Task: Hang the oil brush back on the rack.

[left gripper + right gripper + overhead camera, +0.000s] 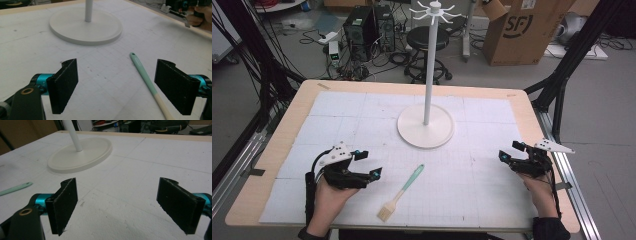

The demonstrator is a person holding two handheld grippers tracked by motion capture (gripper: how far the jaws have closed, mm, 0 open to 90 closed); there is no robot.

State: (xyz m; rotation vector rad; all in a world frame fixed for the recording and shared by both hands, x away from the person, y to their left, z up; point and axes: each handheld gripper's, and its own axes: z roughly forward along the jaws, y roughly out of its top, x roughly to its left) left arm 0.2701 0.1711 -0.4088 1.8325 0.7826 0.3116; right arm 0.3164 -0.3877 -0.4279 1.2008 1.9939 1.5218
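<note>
A pastry brush [404, 183] with a mint-green handle and pale bristles lies on the white mat, near the front centre. My left gripper [368, 164] rests open just left of it; in the left gripper view the brush handle [143, 73] runs up between the jaws, close to the right jaw. My right gripper [511, 151] sits open at the table's right edge, nothing between its jaws. A white stand [426, 126] with a round base and tall pole rises at the mat's middle back. The right gripper view catches the handle tip [15, 188] at far left and the stand's base [80, 155].
The white gridded mat [492, 185] covers a light wooden table [277, 145]. Hooks [434, 11] crown the stand's pole. Beyond the table stand a stool, computer towers, cables and a cardboard box [522, 30] on the floor.
</note>
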